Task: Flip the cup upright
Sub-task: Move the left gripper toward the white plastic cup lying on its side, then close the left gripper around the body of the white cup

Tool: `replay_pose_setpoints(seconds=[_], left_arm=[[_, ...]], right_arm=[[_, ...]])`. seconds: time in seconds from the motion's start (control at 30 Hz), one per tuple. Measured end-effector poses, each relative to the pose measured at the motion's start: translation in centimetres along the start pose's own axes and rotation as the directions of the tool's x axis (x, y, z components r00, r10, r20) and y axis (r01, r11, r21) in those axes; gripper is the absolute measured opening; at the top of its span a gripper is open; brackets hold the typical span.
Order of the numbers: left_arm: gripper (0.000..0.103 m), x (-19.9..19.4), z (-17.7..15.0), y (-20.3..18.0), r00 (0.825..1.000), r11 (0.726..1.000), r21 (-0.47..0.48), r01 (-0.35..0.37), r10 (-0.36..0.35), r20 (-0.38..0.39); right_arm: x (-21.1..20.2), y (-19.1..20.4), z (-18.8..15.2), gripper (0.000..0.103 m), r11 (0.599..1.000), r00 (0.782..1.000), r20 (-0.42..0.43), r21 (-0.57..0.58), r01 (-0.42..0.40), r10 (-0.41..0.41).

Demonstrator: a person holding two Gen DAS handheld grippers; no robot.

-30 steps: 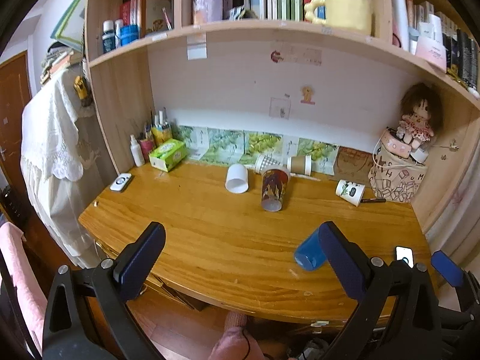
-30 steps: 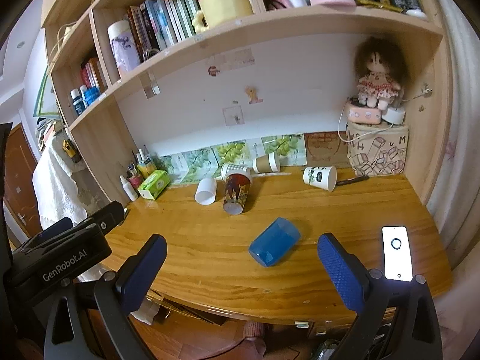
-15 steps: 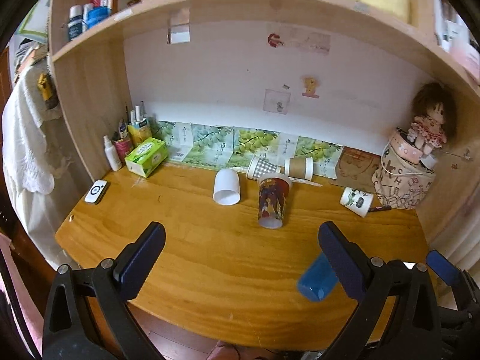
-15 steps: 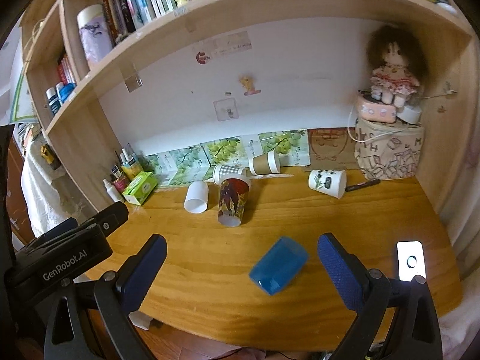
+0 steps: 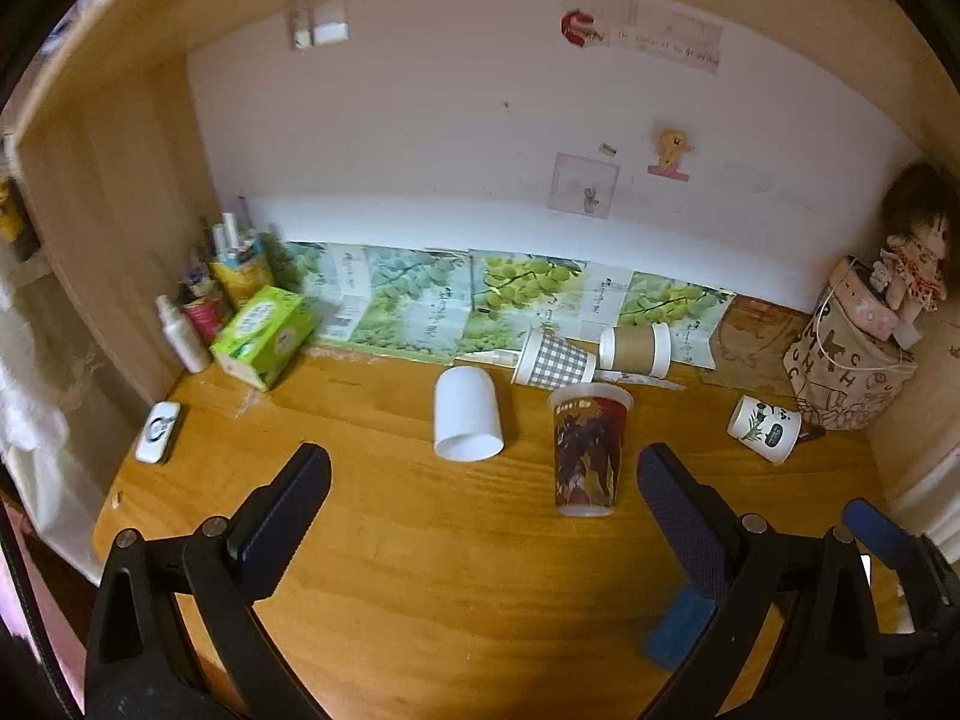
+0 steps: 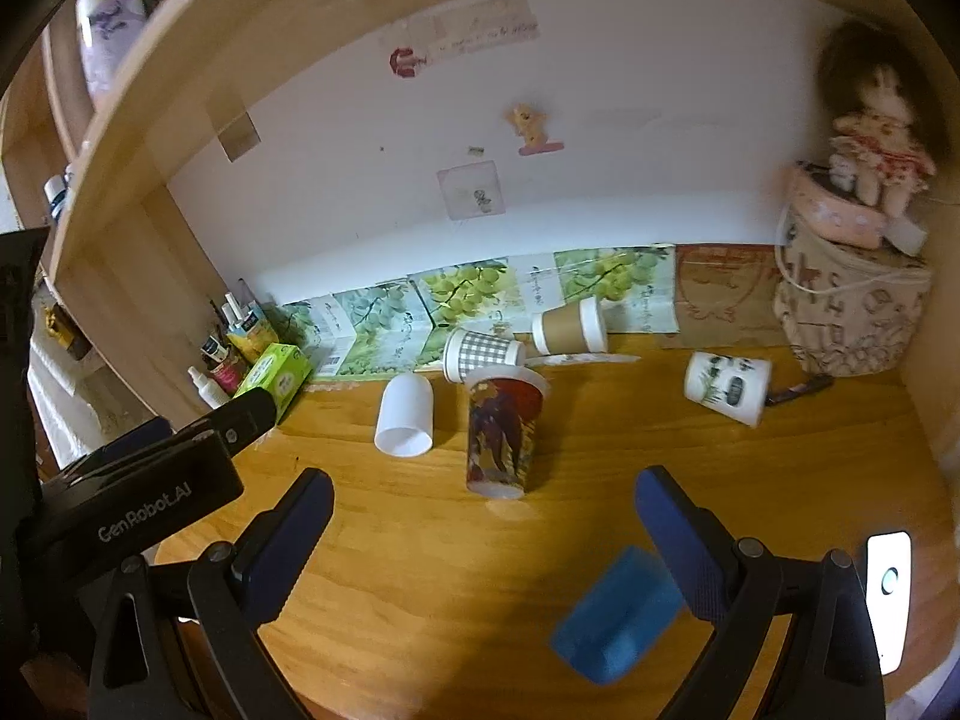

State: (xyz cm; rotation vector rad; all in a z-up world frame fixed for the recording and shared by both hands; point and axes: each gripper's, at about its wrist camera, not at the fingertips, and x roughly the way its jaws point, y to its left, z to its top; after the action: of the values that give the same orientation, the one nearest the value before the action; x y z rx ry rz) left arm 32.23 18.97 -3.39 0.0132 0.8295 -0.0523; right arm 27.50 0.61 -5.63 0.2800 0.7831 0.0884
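Several cups lie on the wooden desk. A plain white cup lies on its side, mouth toward me. A dark red printed cup stands mouth up just right of it. Behind lie a grey checked cup and a brown sleeved cup. A white cup with plant prints lies at the right. My left gripper is open and empty, in front of the white and printed cups. My right gripper is open and empty, just short of the printed cup.
A blue plastic box lies near the right fingers. A lit phone lies at the right front. A green tissue box, bottles and pens stand at the back left. A fabric bag with a doll stands at the back right. A shelf overhangs.
Both grippers have moved forward over the desk toward the cups, which now look larger and nearer. The blue box has slid down toward the lower right of both views. Jaws stay open.
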Motion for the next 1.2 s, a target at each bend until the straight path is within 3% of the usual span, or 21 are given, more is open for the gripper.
replay_pose_setpoints(seconds=[0.13, 0.33, 0.57, 0.73, 1.03, 1.2], left_arm=[[0.102, 3.1, 2.3, 0.9, 0.998, 0.998, -0.028, 0.048, -0.049, -0.04], [0.102, 8.4, 4.3, 1.9, 0.994, 0.999, -0.028, 0.018, -0.021, -0.106], [0.102, 15.2, 4.9, 2.6, 0.962, 0.997, -0.064, 0.031, -0.047, -0.269], [0.102, 19.4, 4.5, 2.9, 0.926, 0.995, -0.078, 0.057, -0.082, -0.368], [0.102, 24.8, 3.3, 3.6, 0.86, 0.998, -0.052, 0.018, -0.042, -0.509], [0.101, 26.7, 2.5, 4.3, 0.826, 0.997, -0.076, 0.022, -0.061, -0.561]], right_arm=[[3.1, 0.8, 1.5, 0.101, 1.0, 0.999, -0.035, -0.003, -0.012, 0.011], [7.8, 2.2, 3.0, 0.101, 0.998, 0.998, -0.069, -0.064, 0.002, -0.007], [12.9, 3.1, 3.3, 0.101, 0.991, 0.996, -0.091, -0.134, -0.019, 0.007], [15.7, 4.0, 2.5, 0.101, 0.97, 0.997, -0.077, -0.244, -0.012, -0.007], [19.3, 5.8, 0.5, 0.101, 0.905, 0.997, -0.076, -0.421, -0.058, 0.029], [20.5, 6.6, -0.1, 0.101, 0.888, 0.993, -0.104, -0.449, -0.102, 0.061]])
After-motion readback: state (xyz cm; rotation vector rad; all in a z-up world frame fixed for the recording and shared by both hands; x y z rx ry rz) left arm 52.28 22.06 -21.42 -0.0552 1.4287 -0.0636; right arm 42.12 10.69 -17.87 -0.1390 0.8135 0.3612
